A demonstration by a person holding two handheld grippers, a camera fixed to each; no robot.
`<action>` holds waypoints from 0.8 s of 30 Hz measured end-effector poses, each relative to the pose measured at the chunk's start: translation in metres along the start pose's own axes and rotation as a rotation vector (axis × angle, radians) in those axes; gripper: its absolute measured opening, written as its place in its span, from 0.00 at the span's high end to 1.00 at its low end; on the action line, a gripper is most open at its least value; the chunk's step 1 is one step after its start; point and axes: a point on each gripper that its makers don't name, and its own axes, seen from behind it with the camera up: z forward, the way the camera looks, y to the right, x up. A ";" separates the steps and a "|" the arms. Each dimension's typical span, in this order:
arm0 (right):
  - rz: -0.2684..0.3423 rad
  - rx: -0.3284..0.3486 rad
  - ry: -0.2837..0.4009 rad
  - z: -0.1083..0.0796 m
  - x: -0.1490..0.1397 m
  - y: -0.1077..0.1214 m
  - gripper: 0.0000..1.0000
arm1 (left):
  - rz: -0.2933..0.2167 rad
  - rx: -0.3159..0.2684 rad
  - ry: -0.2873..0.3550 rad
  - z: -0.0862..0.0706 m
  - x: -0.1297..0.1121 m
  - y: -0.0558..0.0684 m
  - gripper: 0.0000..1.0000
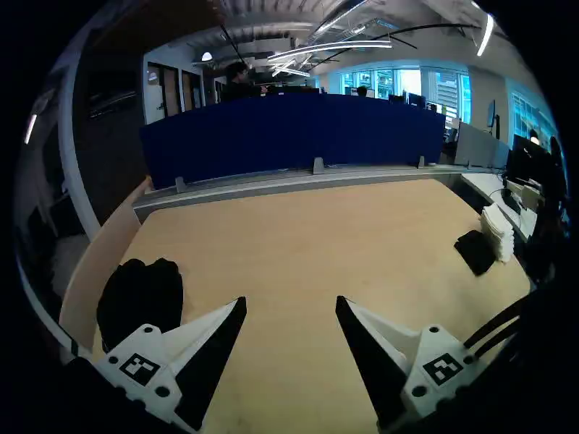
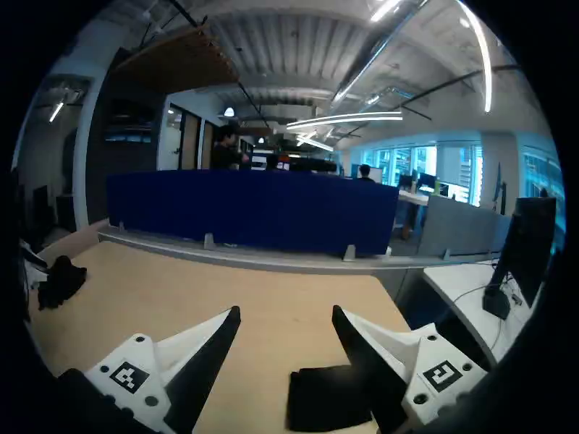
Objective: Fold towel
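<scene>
- The pale wooden surface [image 1: 304,239] spreads ahead of the left hand-held gripper [image 1: 289,300] and the right hand-held gripper [image 2: 286,309]. Both are released, fingers spread and holding nothing. The top looks smooth, so a towel dragged by one corner may slide instead of folding.
- The crumpled black cloth towel [image 1: 141,296], likely the one to fold, lies just left of the left hand-held gripper, beside its left finger and near the surface's edge. From the right hand-held gripper it sits far off to the left [image 2: 61,282]. Because it is bunched, a pinch could catch several layers or miss a corner, and a careless pull might take it over the edge.
- The flat folded black towel [image 2: 326,398] lies low by the right hand-held gripper's right finger. A descending finger could snag and undo it.
- The small stack of white folded cloths [image 1: 499,231] sits just beside that towel, far right of the left hand-held gripper, and could be nudged.
</scene>
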 end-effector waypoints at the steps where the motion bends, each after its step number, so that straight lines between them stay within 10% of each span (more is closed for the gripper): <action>1: 0.000 -0.007 0.014 0.000 0.005 -0.004 0.01 | 0.001 0.000 0.006 0.001 0.002 -0.002 0.09; 24: 0.050 -0.032 0.161 -0.007 0.066 -0.086 0.01 | -0.051 0.032 0.324 0.006 0.087 -0.049 0.09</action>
